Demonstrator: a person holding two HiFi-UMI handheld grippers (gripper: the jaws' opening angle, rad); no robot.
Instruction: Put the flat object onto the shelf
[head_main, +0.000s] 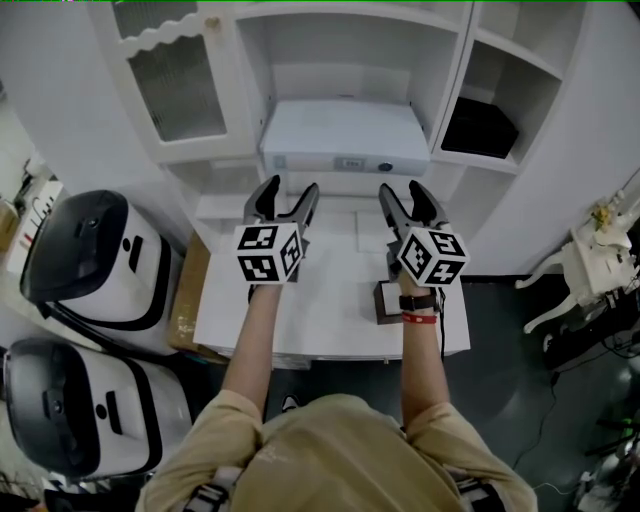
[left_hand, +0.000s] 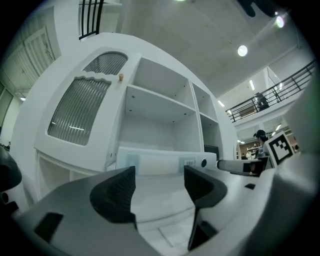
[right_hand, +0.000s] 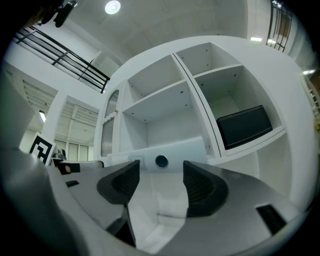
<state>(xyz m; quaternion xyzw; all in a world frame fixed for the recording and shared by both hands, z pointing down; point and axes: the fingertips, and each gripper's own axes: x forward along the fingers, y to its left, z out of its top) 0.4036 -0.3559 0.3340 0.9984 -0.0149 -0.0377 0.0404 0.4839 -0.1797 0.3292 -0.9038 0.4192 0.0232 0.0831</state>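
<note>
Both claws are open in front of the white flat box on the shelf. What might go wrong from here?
1. The white flat box seems to jut past the front of the shelf. The open left claw and right claw sit just before it, so a forward nudge might skew it.
2. A small dark block lies on the table by the right wrist; pulling back may knock it off.

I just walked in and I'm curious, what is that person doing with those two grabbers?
A person holds a two-jaw gripper in each hand, facing a white cabinet. A flat white box with a round dark button lies on its middle shelf. The left gripper and right gripper are both in front of it, jaws apart, holding nothing.
</note>
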